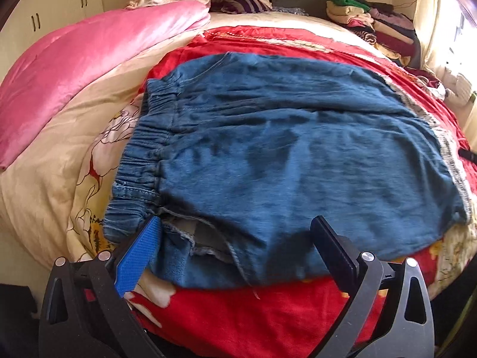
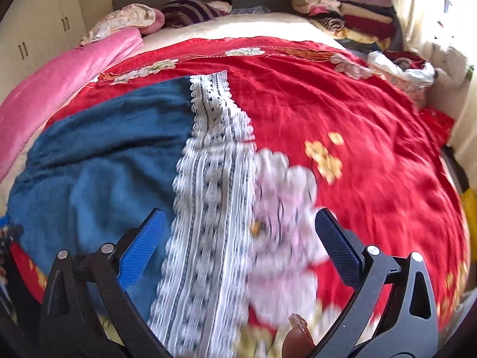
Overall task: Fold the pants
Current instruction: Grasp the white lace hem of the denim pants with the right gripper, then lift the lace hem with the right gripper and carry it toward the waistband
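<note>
On the bed (image 1: 89, 161), across a red floral bedspread (image 2: 342, 104): one pair of blue denim pants (image 1: 283, 149), laid flat and folded lengthwise, elastic waistband (image 1: 143, 149) toward the left of the left wrist view, white lace-trimmed cuffs (image 2: 208, 194) toward the right. A pocket opening with pale lining shows at the near edge, just beside the waistband.

Left tool (image 1: 238, 247): jaws spread wide, holding nothing. Its blue-padded finger (image 1: 140, 253) sits at the near corner of the waistband, touching or just above the denim; which cannot be told. The dark opposite finger lies over the near edge of the pants leg.

Right tool (image 2: 241, 241): jaws spread wide, holding nothing. It hangs over the cuff end, one blue pad above the denim, the other above a pale flower print on the bedspread; the lace band runs between the two. This part of the view is blurred. A fingertip (image 2: 298, 337) of the person shows at the bottom edge.

Other items: pink satin quilt (image 1: 74, 74), bunched along the left side of the bed; cream floral sheet beneath the bedspread; striped pillow (image 2: 187, 12) at the headboard; stack of folded clothes (image 2: 351, 15) at the far right corner; cream wardrobe doors (image 1: 50, 9) on the left wall; bright window at the right.
</note>
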Demonstrator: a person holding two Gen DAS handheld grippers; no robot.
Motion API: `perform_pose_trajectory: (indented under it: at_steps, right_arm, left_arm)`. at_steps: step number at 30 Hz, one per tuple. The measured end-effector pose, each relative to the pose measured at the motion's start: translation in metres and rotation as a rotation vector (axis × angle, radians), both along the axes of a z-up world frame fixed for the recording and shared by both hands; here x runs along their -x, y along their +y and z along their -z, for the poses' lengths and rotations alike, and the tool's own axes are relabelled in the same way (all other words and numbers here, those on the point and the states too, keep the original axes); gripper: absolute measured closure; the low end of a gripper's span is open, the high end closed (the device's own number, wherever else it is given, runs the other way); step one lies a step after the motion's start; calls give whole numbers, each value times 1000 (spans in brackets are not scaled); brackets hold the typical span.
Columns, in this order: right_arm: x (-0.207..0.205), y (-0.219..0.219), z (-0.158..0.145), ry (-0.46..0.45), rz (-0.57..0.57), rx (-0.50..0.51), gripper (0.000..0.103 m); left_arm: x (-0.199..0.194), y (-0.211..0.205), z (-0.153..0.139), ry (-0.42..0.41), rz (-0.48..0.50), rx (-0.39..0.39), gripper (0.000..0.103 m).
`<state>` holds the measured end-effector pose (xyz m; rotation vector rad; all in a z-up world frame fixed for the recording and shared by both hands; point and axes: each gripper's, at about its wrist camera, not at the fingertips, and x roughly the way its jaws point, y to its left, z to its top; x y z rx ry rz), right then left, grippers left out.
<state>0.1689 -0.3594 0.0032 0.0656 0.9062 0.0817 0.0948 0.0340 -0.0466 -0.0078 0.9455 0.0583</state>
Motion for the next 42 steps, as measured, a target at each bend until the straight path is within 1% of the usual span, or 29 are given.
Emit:
perform_pose_trajectory:
  at_steps: [2, 4, 5, 6, 8, 9, 10, 11, 13, 15, 17, 18, 19, 21, 22, 23, 24, 25, 27, 29, 33, 34, 35, 36, 37, 40, 42]
  right_arm:
    - [-14, -5, 4, 15, 1, -11, 12]
    - [-29, -11, 12, 52, -20, -70, 33]
    - [-35, -12, 16, 78, -32, -95, 37]
    - [-36, -11, 19, 90, -42, -108, 45]
    - [-37, -10, 21, 92, -75, -131, 65]
    - [-36, -9, 21, 91, -107, -158, 86]
    - [-35, -9, 20, 89, -128, -185, 95]
    - [-33, -10, 18, 84, -135, -194, 96]
    - [-31, -9, 14, 68, -148, -180, 98]
    - [-32, -8, 9, 48, -156, -132, 98]
    - [-35, -10, 11, 47, -140, -109, 98]
    - [-37, -9, 15, 56, -136, -84, 98]
    - [-40, -5, 22, 68, -139, -35, 96]
    - [-37, 1, 25, 56, -144, 14, 96]
    - [-34, 1, 22, 45, -147, 16, 88]
    - [-29, -3, 17, 33, -125, 9, 80]
    - [-25, -7, 12, 26, -105, -4, 61]
    - [-14, -15, 4, 7, -87, -42, 50]
    - [8, -24, -7, -11, -88, -108, 49]
    - [30, -26, -8, 18, -105, -148, 49]
    - [67, -20, 9, 107, -167, -237, 49]
    - [73, -16, 15, 129, -176, -239, 52]
    - [77, -13, 20, 142, -182, -223, 61]
    - [81, -7, 25, 151, -195, -179, 89]
    - [81, -4, 27, 155, -212, -169, 97]
    - [88, -1, 20, 116, -196, -94, 98]
    - [91, -3, 17, 110, -192, -86, 97]
  left_arm:
    - [-2, 1, 3, 5, 2, -4, 4]
    - [-3, 2, 6, 5, 5, -9, 4]
    - [-3, 2, 6, 6, 4, -11, 4]
    - [-3, 2, 7, 7, 3, -11, 4]
    - [-3, 3, 7, 7, 2, -10, 4]
    - [-4, 3, 8, 7, 2, -7, 4]
    - [-4, 4, 8, 6, 2, -4, 4]
    - [-3, 3, 8, 6, 2, -3, 4]
    - [-2, 4, 8, 3, 3, -2, 4]
    - [-1, 3, 8, 3, 3, -2, 4]
    - [-1, 3, 8, 2, 2, -2, 4]
    - [-1, 4, 9, 1, 2, -2, 4]
    - [-1, 4, 9, 1, 1, -2, 4]
    - [0, 5, 9, 0, 1, 1, 4]
    - [0, 5, 9, 0, 2, 1, 4]
    - [0, 5, 9, 1, 2, 0, 4]
    - [0, 5, 9, 1, 2, 2, 4]
    - [1, 5, 8, -1, 3, 2, 4]
    - [1, 5, 9, -4, 3, 2, 4]
    - [1, 5, 9, -7, 2, 4, 4]
    - [1, 5, 10, -12, -1, 11, 4]
    - [1, 5, 10, -12, -1, 11, 4]
    - [1, 5, 10, -11, -1, 10, 4]
    - [1, 5, 10, -11, -1, 10, 4]
    - [1, 6, 10, -12, 0, 12, 4]
    - [1, 6, 10, -13, 3, 10, 4]
    - [0, 6, 11, -14, 4, 9, 4]
